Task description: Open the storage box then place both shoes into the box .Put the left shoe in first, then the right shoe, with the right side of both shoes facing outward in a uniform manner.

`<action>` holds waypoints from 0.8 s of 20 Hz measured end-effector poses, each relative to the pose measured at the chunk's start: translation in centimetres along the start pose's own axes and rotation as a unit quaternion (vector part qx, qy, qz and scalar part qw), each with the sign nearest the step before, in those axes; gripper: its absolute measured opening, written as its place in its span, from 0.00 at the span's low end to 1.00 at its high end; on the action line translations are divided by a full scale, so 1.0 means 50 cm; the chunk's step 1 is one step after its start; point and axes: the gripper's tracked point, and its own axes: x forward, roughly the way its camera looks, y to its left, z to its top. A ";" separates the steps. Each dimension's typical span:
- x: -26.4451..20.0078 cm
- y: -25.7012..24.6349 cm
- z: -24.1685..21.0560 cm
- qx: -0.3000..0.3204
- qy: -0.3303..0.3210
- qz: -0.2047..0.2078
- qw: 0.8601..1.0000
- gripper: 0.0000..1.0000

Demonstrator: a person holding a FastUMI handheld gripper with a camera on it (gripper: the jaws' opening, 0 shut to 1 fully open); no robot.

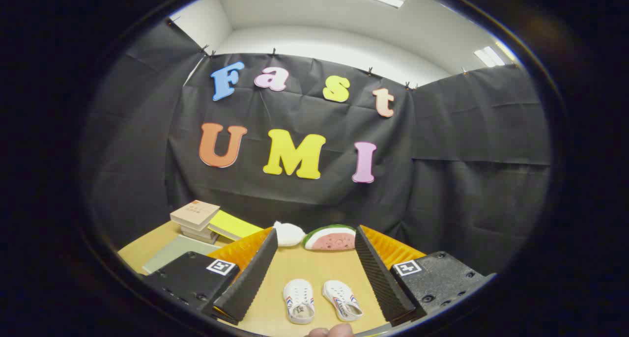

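A forward-looking fisheye view along a handheld gripper (314,273), its two fingers spread wide apart with nothing between the pads but bare tabletop and a pair of small shoes.

Several things are cut off or hard to read. The storage box cannot be picked out with certainty anywhere on the table. At the very bottom, a fingertip or two of a person's hand (330,331) pokes up just nearer than the shoes; the rest of the hand is cut off. A flat grey-green sheet or board (174,252) beside the left finger is partly covered by the gripper body, so what it is remains unclear.

The fingers (250,278) are long wedges with ribbed, sawtooth faces, angled outward like an open V. Each block-shaped base carries a square printed marker.

The left shoe (299,300) and the right shoe (342,300) lie side by side on the smooth tan table (314,266), between the fingers, toes pointing away. They are white, rounded, with small perforations and striped trim.

Beyond the fingertips sits a soft white lump (288,234) — cloth or plush, hard to say — and a watermelon slice (330,238), half-moon shaped. To the left, a short stack of books (195,219) rests beside a yellow-green folder (234,226).
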 end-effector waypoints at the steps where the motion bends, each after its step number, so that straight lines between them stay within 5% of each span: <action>1: 0.001 0.006 0.003 0.000 0.000 0.004 1.000 1.00; 16: 0.028 0.011 0.048 0.013 -0.026 0.036 0.999 1.00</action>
